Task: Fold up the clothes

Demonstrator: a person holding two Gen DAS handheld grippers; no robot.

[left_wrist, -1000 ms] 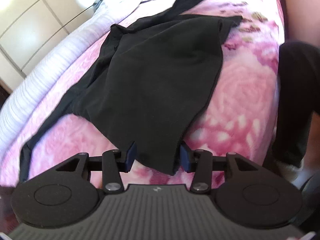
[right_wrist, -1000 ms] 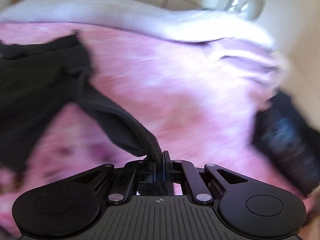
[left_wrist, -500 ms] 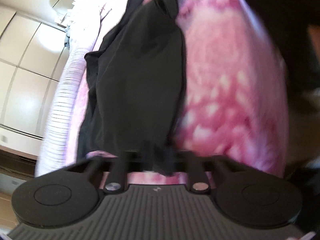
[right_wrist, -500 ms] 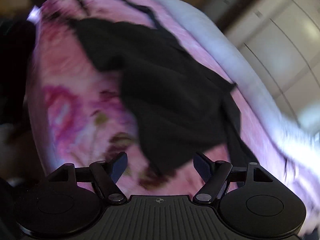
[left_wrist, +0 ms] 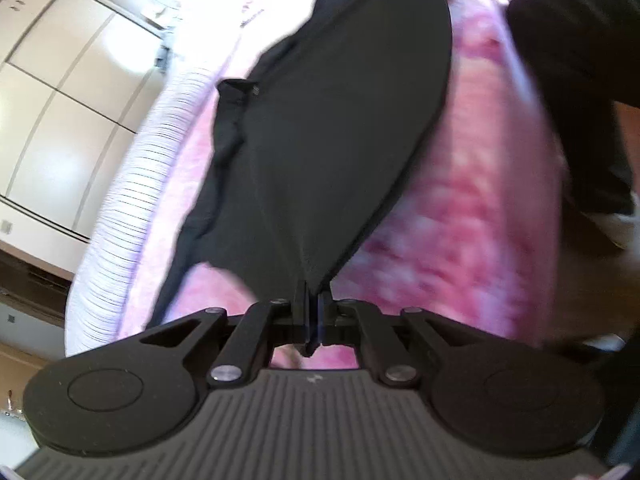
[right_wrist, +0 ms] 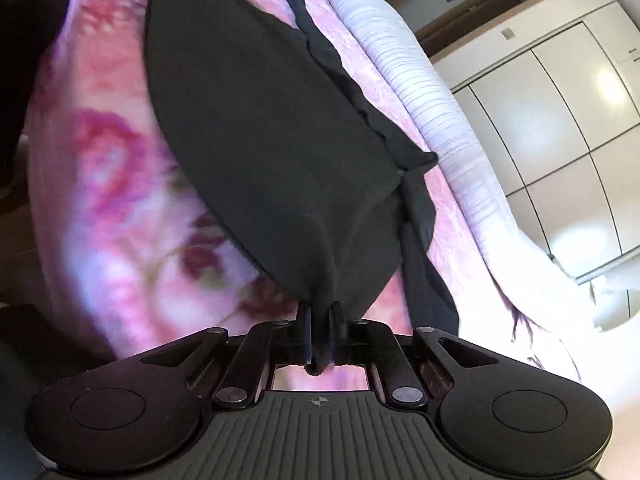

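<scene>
The left claw (left_wrist: pixel 311 312) is seen at the lower centre of its own frame, closed tight on a corner of the black soft knit garment (left_wrist: pixel 340 128), a small tuft of which pokes out below the pads. From there the cloth fans upward, drawn taut into a smooth sheet along its right edge. The right claw (right_wrist: pixel 320 328) sits at the lower centre of its frame; its jaws have just been closing, and a bunched fold of the same garment is pinched between them. Both corners are thus held, and the garment is stretched over the pink rose-patterned blanket (left_wrist: pixel 472 208) on the bed.

The step in hand is judged to be the lift and spread before a fold. It is best done with both claws kept level with one another and the held edge kept straight. The thicker bunch in the right claw should be watched, since an uneven grip may twist the hem.

In the left view a dark-clothed leg of the person (left_wrist: pixel 580 80) is shown at the upper right, and a loose strip of cloth trails at the lower left. In the right view a puckered seam is revealed along the garment's right edge, with a white ribbed quilt (right_wrist: pixel 440 120) beside it and pale wardrobe doors (right_wrist: pixel 560 92) at the right.
</scene>
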